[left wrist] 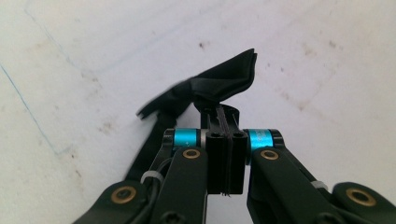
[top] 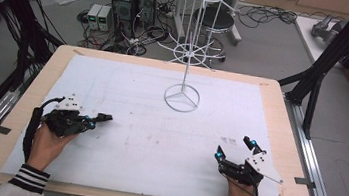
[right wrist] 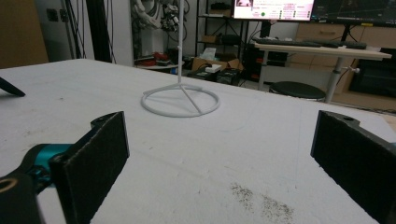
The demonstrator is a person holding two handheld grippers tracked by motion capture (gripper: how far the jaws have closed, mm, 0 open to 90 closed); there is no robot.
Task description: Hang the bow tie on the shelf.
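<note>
I see a wooden table (top: 274, 90) covered by a white sheet (top: 149, 125). My left gripper (top: 104, 117) sits over the sheet's left side, pointing toward the middle. In the left gripper view its jaws are pressed together on a piece of thin black material (left wrist: 219, 84), possibly a strap or folded fabric; I cannot tell which. One folded end sticks out past the jaw tips, and a narrow tail trails back along the sheet at the left of that view. My right gripper (top: 234, 148) rests near the sheet's front right corner, well apart from the left one. Its jaws stand wide apart with nothing between the pads (right wrist: 98, 154). A white wire display stand (top: 181, 98) rises from a ring base at the sheet's far middle.
</note>
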